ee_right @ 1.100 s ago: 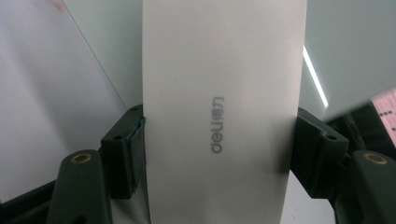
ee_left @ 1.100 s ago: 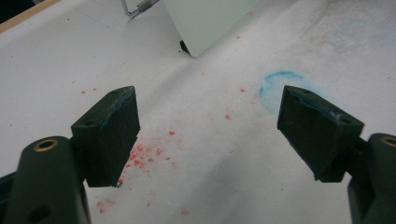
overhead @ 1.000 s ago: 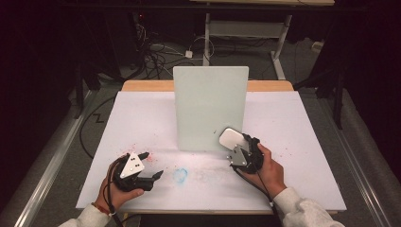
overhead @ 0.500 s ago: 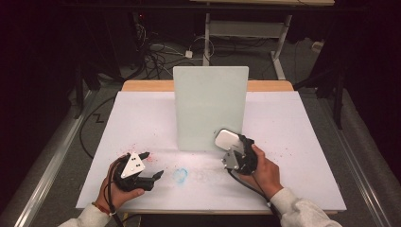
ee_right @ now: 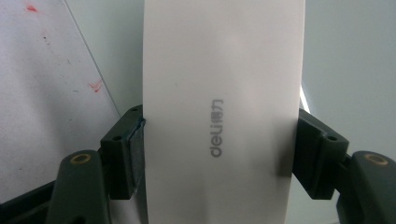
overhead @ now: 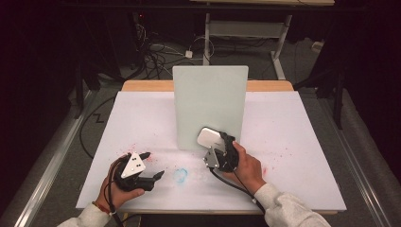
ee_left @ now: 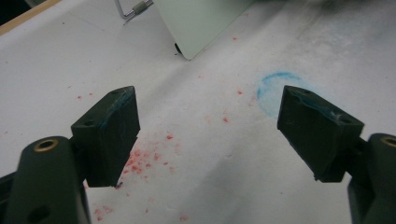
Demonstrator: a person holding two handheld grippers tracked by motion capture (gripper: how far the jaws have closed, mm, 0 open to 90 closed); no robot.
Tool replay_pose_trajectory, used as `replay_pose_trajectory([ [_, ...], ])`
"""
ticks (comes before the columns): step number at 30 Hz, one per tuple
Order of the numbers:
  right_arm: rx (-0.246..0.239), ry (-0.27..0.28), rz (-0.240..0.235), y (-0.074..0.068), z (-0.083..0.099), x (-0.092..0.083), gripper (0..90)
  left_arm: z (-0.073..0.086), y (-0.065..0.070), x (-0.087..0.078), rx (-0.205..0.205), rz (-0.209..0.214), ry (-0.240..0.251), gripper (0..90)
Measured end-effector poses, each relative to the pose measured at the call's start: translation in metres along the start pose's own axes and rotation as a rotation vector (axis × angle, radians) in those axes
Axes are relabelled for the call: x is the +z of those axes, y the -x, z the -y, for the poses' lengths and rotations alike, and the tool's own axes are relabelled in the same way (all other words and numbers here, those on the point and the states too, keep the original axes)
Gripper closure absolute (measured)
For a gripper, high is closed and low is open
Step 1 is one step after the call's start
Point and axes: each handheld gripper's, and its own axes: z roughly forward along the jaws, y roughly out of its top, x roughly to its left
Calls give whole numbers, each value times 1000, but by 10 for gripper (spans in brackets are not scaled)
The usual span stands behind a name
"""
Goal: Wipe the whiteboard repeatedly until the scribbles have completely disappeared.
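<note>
My right gripper clamps a white block printed "deli", held against the foot of the upright board at mid-table. My left gripper hangs wide open over red specks and a blue ring on the white table.

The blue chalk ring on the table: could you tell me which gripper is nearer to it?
Left. The left gripper sits open just left of the blue ring; the right gripper, clamping a white eraser, is farther off, up by the upright board.
</note>
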Motion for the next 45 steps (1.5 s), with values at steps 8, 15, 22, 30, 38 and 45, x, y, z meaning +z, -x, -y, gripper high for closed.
replay_pose_trajectory([
  [8,55,-77,12,26,41,-10,306,2,0,-3,-11,-9,0,204],
  [15,101,-95,35,41,59,-15,306,0,1,-1,-3,-6,-2,204],
  [22,25,-85,3,20,50,-12,306,1,0,-1,-7,4,4,204],
  [30,138,-35,44,53,40,-12,306,0,1,-1,-7,4,3,204],
  [38,322,-12,107,86,42,-17,306,0,1,-1,-5,2,3,204],
  [45,378,-24,33,78,58,-16,307,1,1,-1,-9,0,2,204],
])
